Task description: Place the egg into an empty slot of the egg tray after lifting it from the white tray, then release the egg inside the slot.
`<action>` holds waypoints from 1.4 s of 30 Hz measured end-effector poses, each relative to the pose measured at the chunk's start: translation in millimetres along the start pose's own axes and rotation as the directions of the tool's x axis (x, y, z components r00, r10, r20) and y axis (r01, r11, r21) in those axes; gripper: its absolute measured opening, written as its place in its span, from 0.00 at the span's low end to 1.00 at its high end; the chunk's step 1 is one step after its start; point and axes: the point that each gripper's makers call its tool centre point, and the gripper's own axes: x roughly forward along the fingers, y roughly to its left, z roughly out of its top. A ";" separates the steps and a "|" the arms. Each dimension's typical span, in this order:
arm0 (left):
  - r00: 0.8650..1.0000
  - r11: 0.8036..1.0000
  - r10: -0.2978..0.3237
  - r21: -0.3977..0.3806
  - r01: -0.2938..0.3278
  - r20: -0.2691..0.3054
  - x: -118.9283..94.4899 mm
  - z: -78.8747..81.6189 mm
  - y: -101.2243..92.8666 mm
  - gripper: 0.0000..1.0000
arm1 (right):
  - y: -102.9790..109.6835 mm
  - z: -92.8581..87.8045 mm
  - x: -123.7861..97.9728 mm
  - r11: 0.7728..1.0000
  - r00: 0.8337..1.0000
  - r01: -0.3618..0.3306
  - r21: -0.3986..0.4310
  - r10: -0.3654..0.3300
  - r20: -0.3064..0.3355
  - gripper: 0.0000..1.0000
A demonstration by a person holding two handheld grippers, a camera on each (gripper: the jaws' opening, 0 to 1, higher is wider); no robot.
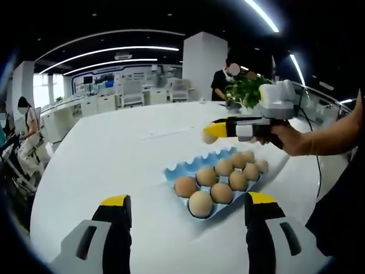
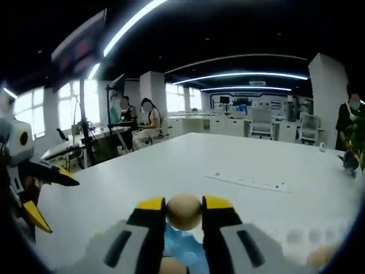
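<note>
In the left gripper view, the left gripper (image 1: 185, 201) has its jaws apart and holds nothing, just short of the blue egg tray (image 1: 219, 181) on the white table (image 1: 114, 154). Past the egg tray, the right gripper (image 1: 212, 133) hangs above it. In the right gripper view, the right gripper (image 2: 183, 206) clamps the egg (image 2: 183, 210) directly over the egg tray (image 2: 181, 245).

Both views low over table (image 1: 114, 165)

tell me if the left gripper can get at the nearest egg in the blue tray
Probably yes: the left gripper is open, the nearest egg sits uncovered between its jaws, and the right gripper hangs beyond the blue tray.
</note>
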 end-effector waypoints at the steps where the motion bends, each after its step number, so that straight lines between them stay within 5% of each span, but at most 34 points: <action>1: 1.000 1.000 -0.004 -0.001 0.004 -0.001 -0.5 -0.6 1.3 0.83 | 4.6 -0.5 3.5 1.000 1.000 -0.005 0.002 0.005 0.001 0.24; 14: 1.000 1.000 -0.027 -0.009 0.027 0.005 -3.6 -3.3 16.0 0.83 | 50.6 -29.2 44.4 0.997 0.992 -0.072 0.025 0.074 -0.103 0.24; 33: 0.999 0.999 -0.042 -0.019 0.043 0.004 -4.8 -8.4 21.8 0.82 | 51.6 -62.4 50.8 0.991 0.971 -0.057 0.125 0.084 -0.224 0.24; 42: 0.999 0.999 -0.044 -0.020 0.044 0.001 -4.8 -9.5 22.2 0.82 | 50.1 -63.9 50.7 0.985 0.964 -0.063 0.162 0.102 -0.244 0.25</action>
